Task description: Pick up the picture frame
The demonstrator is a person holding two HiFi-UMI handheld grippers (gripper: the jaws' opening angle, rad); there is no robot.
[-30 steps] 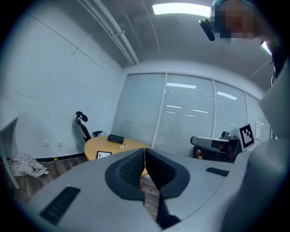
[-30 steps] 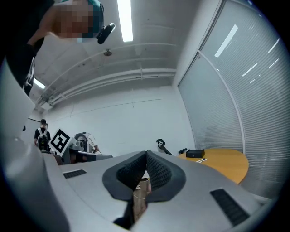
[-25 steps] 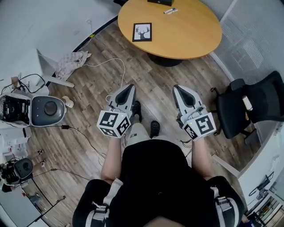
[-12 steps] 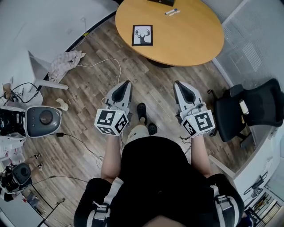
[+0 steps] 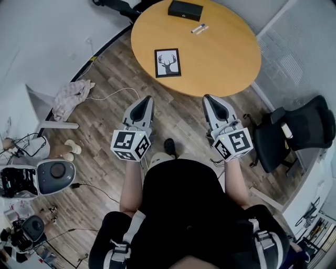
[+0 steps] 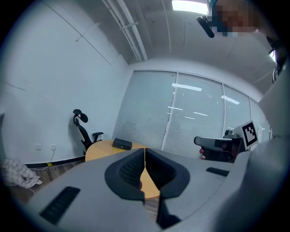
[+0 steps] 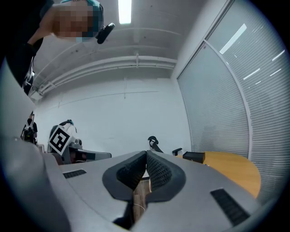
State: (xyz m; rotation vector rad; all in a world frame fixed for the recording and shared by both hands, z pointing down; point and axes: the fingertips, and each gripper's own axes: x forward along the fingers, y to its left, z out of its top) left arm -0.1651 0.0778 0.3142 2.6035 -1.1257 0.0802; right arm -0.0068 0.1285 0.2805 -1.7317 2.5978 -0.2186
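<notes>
The picture frame (image 5: 168, 62), black-edged with a deer's head on white, lies flat on the round wooden table (image 5: 226, 58) near its front left edge. My left gripper (image 5: 145, 100) is shut and empty, held short of the table's rim below the frame. To the right my right gripper (image 5: 208, 97) is shut and empty too, just at the table's near edge. In the left gripper view the shut left gripper (image 6: 145, 152) points level at the table (image 6: 99, 148); the frame is hidden there. In the right gripper view the right gripper (image 7: 146, 156) shows jaws pressed together.
A black box (image 5: 185, 9) and a marker (image 5: 199, 28) lie at the table's far side. A black office chair (image 5: 296, 128) stands right. Cloth (image 5: 69, 95), cables (image 5: 113, 94) and grey devices (image 5: 52, 176) lie on the wooden floor left. The person's shoe (image 5: 169, 146) shows between the grippers.
Both grippers and the person have advanced toward the table; the table and frame now lie closer below. Both stay shut.
</notes>
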